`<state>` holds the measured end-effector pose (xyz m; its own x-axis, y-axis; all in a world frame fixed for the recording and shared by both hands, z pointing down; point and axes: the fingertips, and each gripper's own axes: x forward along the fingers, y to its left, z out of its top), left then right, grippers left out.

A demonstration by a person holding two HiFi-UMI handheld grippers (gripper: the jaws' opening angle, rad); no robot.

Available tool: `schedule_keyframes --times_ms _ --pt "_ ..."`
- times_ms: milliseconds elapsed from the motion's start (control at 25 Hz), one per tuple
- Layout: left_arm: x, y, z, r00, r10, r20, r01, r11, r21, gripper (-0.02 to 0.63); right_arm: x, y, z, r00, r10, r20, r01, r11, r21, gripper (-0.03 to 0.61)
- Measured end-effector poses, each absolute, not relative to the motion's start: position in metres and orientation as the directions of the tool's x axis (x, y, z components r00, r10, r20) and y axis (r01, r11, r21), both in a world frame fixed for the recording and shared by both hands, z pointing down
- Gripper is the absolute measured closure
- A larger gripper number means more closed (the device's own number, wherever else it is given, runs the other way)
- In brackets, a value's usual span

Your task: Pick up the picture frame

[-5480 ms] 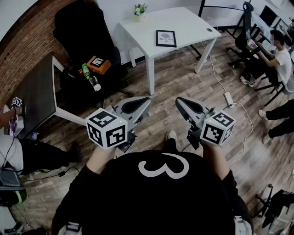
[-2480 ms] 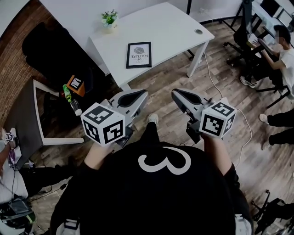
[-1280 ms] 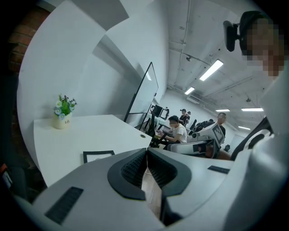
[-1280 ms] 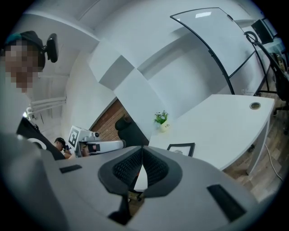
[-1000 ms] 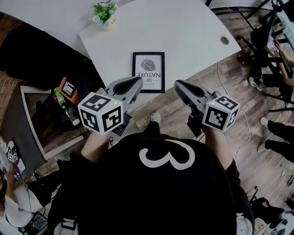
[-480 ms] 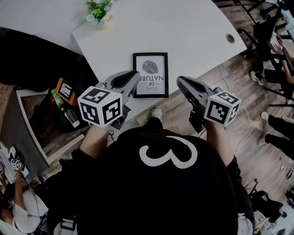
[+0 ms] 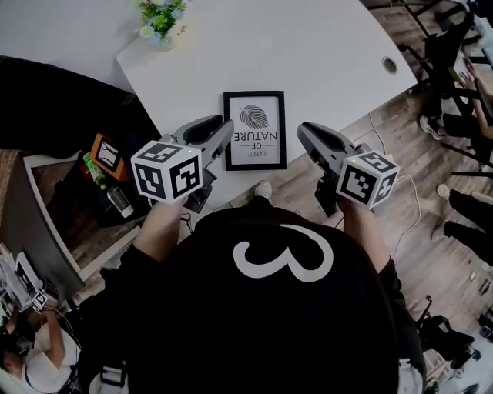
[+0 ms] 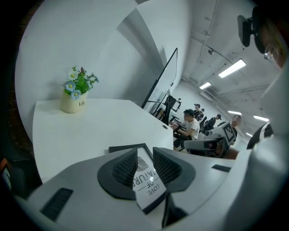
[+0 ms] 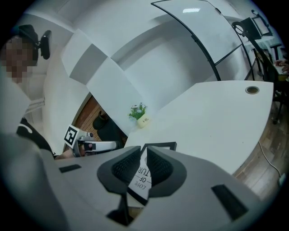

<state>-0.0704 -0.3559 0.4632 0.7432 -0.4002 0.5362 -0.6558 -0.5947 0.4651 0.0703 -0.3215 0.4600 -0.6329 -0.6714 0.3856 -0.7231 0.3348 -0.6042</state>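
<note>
On the white bench lies the picture frame; left tool, jaws just spreading, holds nothing; right tool pressed together.

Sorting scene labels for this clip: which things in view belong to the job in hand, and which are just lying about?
Job: picture frame, flat on the white table; left gripper, whose jaws have just been opening, nothing between them; right gripper, empty.
Lying about: flower pot on the table; orange box and clear bottle off to the table's left.
</note>
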Motion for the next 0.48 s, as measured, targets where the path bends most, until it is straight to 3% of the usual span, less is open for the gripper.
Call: schedule_keyframes --times_ms 120,480 --pt "-0.072 -0.357 0.477 0.741 -0.376 0.556 -0.656 -0.586 0.476 0.503 0.067 -0.324 0.474 -0.636 -0.645 0.423 -0.730 0.327 -0.600 0.439" --pt "-0.074 -0.357 0.512 0.724 -0.328 0.607 -0.667 -0.556 0.495 0.476 0.061 -0.328 0.514 -0.598 -0.603 0.528 -0.780 0.285 -0.558 0.428"
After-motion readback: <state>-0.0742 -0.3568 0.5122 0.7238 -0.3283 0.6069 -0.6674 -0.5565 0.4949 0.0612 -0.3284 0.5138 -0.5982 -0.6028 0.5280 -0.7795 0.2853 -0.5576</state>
